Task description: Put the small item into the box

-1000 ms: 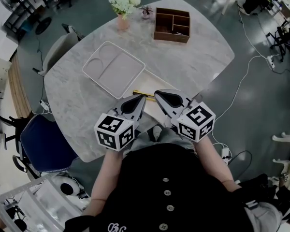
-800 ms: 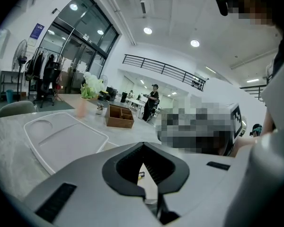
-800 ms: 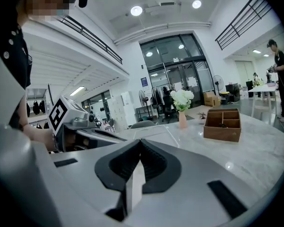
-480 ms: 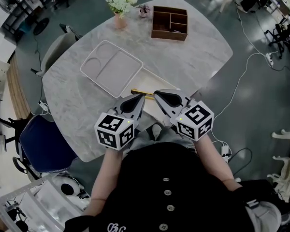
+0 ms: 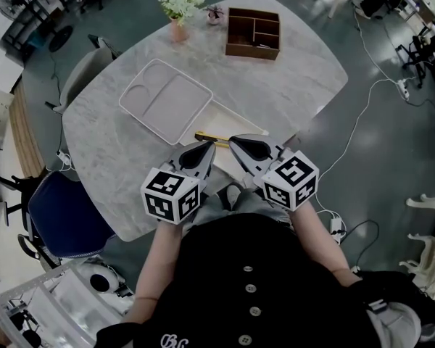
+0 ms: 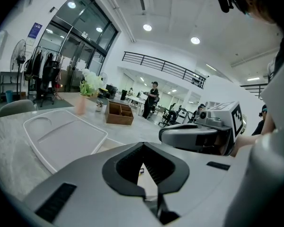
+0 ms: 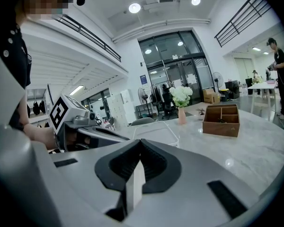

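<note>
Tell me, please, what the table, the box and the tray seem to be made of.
Table: grey veined stone, probably marble or an imitation. It looks polished, since it shows soft reflections.
Box: brown wood, matte, with plain partition walls.
Tray: off-white, smooth and matte, likely plastic, though the look leaves it open.

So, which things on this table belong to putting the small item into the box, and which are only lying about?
For the job:
- thin yellow item, likely the small item
- brown wooden box with compartments
- left gripper and right gripper, both shut

Just lying about:
- white divided tray
- pink vase of white flowers
- small potted plant
- pale cream sheet
</note>
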Demonstrator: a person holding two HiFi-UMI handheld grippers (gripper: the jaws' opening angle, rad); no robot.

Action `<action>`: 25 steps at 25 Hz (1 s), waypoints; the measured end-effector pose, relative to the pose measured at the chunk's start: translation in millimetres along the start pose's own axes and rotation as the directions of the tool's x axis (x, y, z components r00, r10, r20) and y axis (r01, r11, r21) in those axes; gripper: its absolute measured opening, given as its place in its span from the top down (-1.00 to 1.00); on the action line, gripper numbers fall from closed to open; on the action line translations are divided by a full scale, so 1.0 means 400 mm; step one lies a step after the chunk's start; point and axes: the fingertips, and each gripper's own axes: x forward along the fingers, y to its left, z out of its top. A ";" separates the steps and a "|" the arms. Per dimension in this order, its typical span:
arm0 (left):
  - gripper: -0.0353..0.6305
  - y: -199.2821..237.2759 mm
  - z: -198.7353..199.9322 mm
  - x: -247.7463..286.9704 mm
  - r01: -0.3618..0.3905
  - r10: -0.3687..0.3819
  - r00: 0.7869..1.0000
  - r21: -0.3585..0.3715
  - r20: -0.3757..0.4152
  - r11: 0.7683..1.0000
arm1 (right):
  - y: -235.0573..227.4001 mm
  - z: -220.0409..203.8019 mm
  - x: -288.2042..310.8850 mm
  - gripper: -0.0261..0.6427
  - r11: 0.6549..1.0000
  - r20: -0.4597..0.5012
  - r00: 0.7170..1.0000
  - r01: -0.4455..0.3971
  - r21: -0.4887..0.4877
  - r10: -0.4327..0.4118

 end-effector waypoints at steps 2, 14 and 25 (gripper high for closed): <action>0.84 -0.002 -0.001 0.000 0.000 0.000 1.000 -0.002 0.001 1.000 | 0.000 0.000 -0.001 0.91 1.000 -0.001 1.000 0.001 -0.001 -0.001; 0.84 -0.001 -0.010 0.000 0.005 -0.005 1.000 -0.001 -0.007 1.000 | -0.003 -0.009 -0.003 0.91 1.000 0.003 1.000 -0.004 0.015 0.004; 0.84 0.001 -0.011 0.001 0.009 -0.009 1.000 -0.003 -0.008 1.000 | -0.002 -0.020 0.000 0.91 1.000 -0.020 1.000 -0.003 0.011 0.003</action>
